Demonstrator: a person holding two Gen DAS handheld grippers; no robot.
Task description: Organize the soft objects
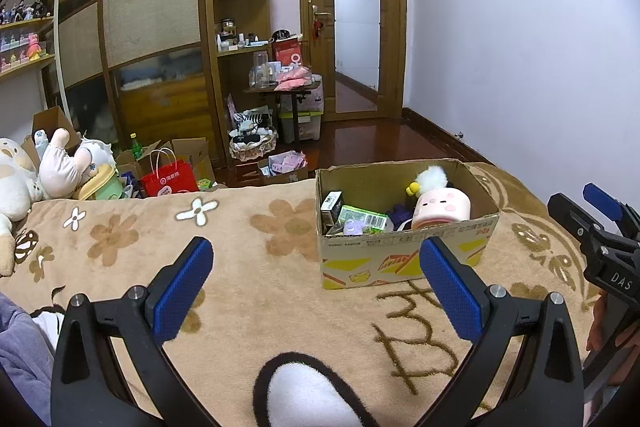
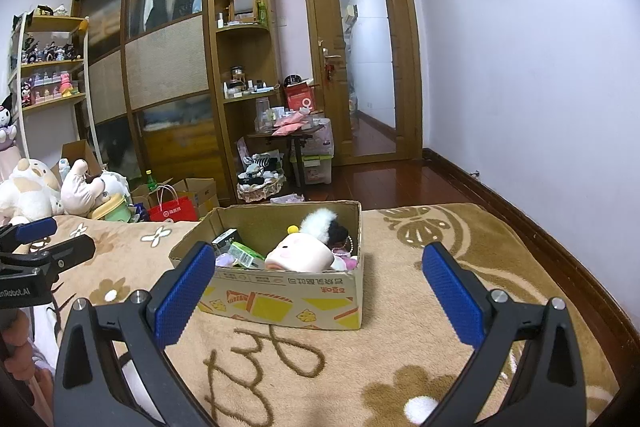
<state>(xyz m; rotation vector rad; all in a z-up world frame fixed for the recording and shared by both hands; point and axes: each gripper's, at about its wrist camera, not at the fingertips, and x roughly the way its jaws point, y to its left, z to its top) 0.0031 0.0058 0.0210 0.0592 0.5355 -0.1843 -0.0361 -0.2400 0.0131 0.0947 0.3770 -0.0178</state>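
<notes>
Jaws wide apart, empty, on both the left gripper (image 1: 316, 287) and right gripper (image 2: 318, 287); only the right wrist view shows the beads inside the cardboard box (image 2: 280, 291).

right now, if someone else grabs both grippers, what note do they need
Left gripper: jaws open, holding nothing, over the brown flower blanket.
Right gripper: jaws open, holding nothing, facing the cardboard box.
In the box: a pink plush, a white-and-black fluffy toy, small packages.
Left to do: the plush toys piled at the blanket's far left edge are still out of the box.
</notes>
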